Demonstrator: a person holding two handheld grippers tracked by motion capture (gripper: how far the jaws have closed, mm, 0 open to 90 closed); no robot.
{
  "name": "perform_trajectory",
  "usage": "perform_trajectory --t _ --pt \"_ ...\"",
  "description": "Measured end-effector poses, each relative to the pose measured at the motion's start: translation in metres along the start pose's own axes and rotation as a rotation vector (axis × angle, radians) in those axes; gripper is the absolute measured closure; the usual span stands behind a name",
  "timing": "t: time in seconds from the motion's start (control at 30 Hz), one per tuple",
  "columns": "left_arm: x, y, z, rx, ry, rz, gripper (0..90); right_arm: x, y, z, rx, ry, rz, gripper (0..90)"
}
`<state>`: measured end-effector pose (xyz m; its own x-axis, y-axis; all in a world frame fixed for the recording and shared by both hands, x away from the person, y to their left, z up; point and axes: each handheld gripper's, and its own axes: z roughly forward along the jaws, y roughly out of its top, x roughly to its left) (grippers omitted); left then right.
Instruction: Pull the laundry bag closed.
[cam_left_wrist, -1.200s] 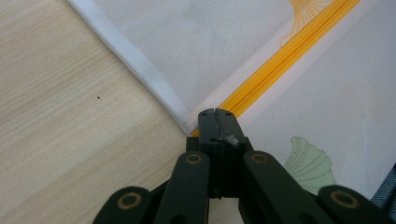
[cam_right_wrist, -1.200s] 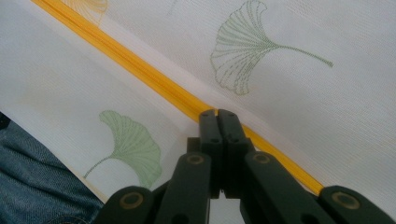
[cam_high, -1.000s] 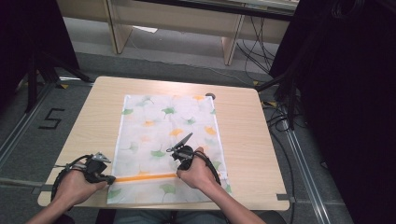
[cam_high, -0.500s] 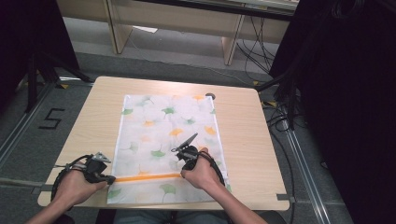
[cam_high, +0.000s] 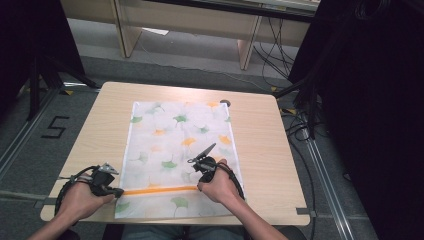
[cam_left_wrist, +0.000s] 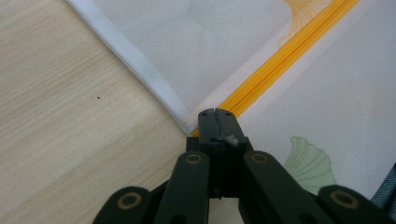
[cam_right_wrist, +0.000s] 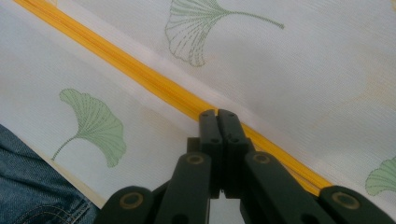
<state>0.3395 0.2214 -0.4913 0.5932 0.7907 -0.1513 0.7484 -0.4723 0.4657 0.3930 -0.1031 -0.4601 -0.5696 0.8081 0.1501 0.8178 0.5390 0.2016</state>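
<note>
Our left gripper's (cam_left_wrist: 215, 112) fingers are pressed together at the left end of the orange zipper (cam_left_wrist: 275, 67), right at the bag's white hem. Our right gripper's (cam_right_wrist: 217, 112) fingers are also closed, tips on the zipper farther along; whether they pinch anything we cannot tell. The leaf-printed mesh bag (cam_high: 175, 135) lies flat across the middle of the tabletop (cam_high: 260, 135).

The high view looks forward and down on the pale wooden desk (cam_high: 260, 135) from afar. Both gripper views sit close above the white leaf-printed mesh bag's (cam_high: 170, 135) orange zip (cam_left_wrist: 280, 65), which they share.
</note>
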Motion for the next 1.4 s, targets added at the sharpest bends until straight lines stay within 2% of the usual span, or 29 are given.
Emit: perform_trajectory --t 0.03,0.1,0.13,0.2,0.27,0.3,0.4,0.5,0.57,0.6,0.7,0.87,0.93,0.97,1.0,1.03,1.07,1.1,1.23,1.3,1.4 --pt "0.000 0.000 0.000 0.000 0.000 0.000 90.0 -0.002 -0.001 0.000 -0.001 0.002 -0.019 90.0" --pt "0.000 0.000 0.000 0.001 0.001 0.000 90.0 -0.002 -0.001 0.000 -0.002 0.001 -0.013 90.0" --pt "0.000 0.000 0.000 0.000 0.001 0.000 90.0 -0.002 -0.001 0.000 -0.012 0.001 0.009 90.0" --pt "0.000 0.000 0.000 0.001 0.000 0.000 90.0 -0.002 -0.002 -0.001 0.001 -0.001 0.013 90.0" --pt "0.000 0.000 0.000 0.000 0.000 0.000 90.0 -0.004 -0.003 0.000 -0.010 -0.008 0.005 90.0" --pt "0.000 0.000 0.000 0.001 0.001 0.000 90.0 -0.004 -0.003 0.000 -0.010 -0.001 0.017 90.0" --pt "0.000 0.000 0.000 0.000 0.001 0.000 90.0 -0.007 -0.004 -0.001 -0.009 0.000 -0.003 90.0" --pt "0.000 0.000 0.000 0.000 0.002 0.001 90.0 -0.006 -0.004 -0.001 -0.008 0.001 0.006 90.0" --pt "0.000 0.000 0.000 0.000 0.001 0.000 90.0 -0.008 -0.004 -0.001 -0.003 -0.006 -0.014 90.0" --pt "0.000 0.000 0.000 0.000 0.001 0.001 90.0 -0.007 -0.004 -0.001 -0.005 -0.007 0.022 90.0" --pt "0.000 0.000 0.000 0.001 0.001 0.001 90.0 -0.008 -0.005 -0.002 0.000 0.000 0.024 90.0" --pt "0.000 0.000 0.000 -0.003 0.002 -0.001 90.0 -0.010 -0.006 -0.001 -0.006 -0.011 -0.003 90.0" --pt "0.000 0.000 0.000 0.000 0.002 0.001 90.0 -0.010 -0.006 -0.001 -0.005 -0.003 0.008 90.0" --pt "0.000 0.000 0.000 0.001 0.001 0.002 90.0 -0.010 -0.006 -0.001 -0.002 -0.011 0.036 90.0" --pt "0.000 0.000 0.000 -0.001 0.002 -0.001 90.0 -0.012 -0.006 -0.001 -0.005 -0.003 0.031 90.0" --pt "0.000 0.000 0.000 -0.002 0.002 0.000 90.0 -0.012 -0.007 -0.003 0.001 -0.021 0.041 90.0" --pt "0.000 0.000 0.000 -0.001 0.001 0.000 90.0 -0.014 -0.007 -0.004 0.003 -0.013 0.022 90.0" --pt "0.000 0.000 0.000 -0.001 0.002 0.000 90.0 -0.014 -0.007 -0.003 -0.014 -0.007 0.026 90.0" --pt "0.000 0.000 0.000 -0.002 0.001 0.001 90.0 -0.016 -0.008 -0.005 0.002 -0.004 0.020 90.0" --pt "0.000 0.000 0.000 0.000 0.002 0.001 90.0 -0.016 -0.009 -0.005 -0.003 -0.011 0.042 90.0" --pt "0.000 0.000 0.000 -0.001 0.002 0.001 90.0 -0.019 -0.010 -0.005 -0.005 -0.013 0.024 90.0"
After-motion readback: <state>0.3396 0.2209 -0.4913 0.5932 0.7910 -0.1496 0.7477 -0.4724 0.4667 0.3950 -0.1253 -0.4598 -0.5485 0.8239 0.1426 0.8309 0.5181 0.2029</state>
